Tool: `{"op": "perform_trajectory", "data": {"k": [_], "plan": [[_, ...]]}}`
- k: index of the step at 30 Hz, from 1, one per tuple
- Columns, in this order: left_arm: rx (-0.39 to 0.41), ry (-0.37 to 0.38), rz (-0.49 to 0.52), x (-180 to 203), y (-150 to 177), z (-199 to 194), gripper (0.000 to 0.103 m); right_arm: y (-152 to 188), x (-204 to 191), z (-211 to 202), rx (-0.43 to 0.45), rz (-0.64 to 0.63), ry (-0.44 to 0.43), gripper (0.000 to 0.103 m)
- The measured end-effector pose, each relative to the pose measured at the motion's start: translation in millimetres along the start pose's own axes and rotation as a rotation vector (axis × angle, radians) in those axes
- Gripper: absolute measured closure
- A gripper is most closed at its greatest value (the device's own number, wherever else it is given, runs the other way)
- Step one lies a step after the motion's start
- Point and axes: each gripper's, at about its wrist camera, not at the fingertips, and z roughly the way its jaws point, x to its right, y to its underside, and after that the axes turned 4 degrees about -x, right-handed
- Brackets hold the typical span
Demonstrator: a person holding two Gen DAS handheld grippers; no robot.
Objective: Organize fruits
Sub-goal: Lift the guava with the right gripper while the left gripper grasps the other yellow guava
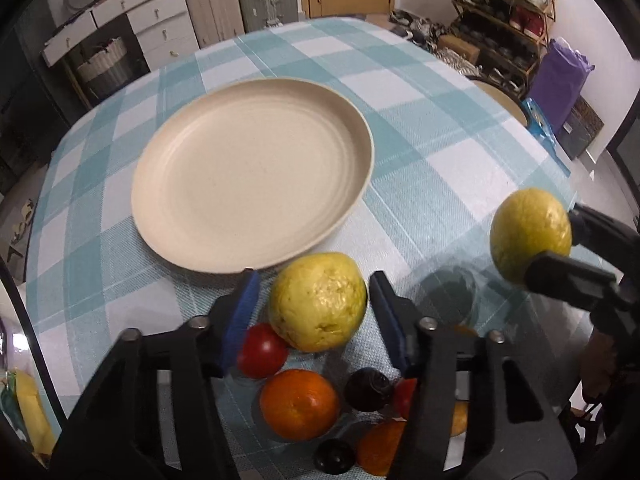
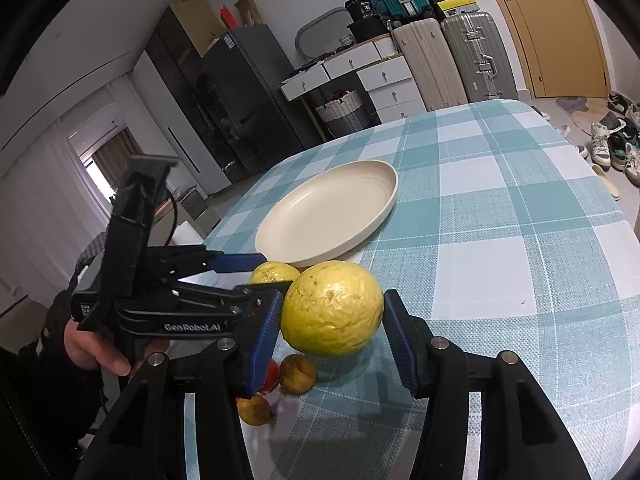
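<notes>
on the bench (image 1: 432, 168), spread with a blue-and-white checked cloth, my left gripper (image 1: 316, 304) points down over a pile of fruit with a yellow guava (image 1: 318, 300) between its blue-padded fingers (image 1: 240, 316); narrow gaps show on both sides, so i cannot say the pads press it. my right gripper (image 2: 332, 320) has its fingers (image 2: 266, 328) clamped on a second yellow guava (image 2: 332, 308), lifted clear of the cloth. the beige plate (image 1: 160, 184) sits just beyond the pile. below the left guava lie a red tomato (image 1: 262, 350), an orange (image 1: 299, 404) and a dark plum (image 1: 368, 389). a hand (image 2: 94, 346) holds the left gripper's handle.
</notes>
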Motion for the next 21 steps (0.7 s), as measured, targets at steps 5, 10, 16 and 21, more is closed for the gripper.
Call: {"op": "perform_trajectory", "data": {"k": [5,10,16,21], "plan": [[-0.019,0.007,0.014,0.3,-0.3,5.2,0.056,0.1,1.9,-1.3,0.008,0.002,0.003,0.051],[-0.022,0.032,0.001,-3.0,-0.2,6.3,0.056,1.3,2.7,-3.7,0.009,0.007,0.005,0.051],[-0.024,0.030,-0.017,-4.0,0.2,4.6,0.056,0.3,3.5,-4.7,0.014,0.012,0.009,0.051],[-0.009,0.044,-0.033,-5.5,1.7,0.0,0.056,0.3,4.4,-5.5,0.013,0.020,0.014,0.051]]}}
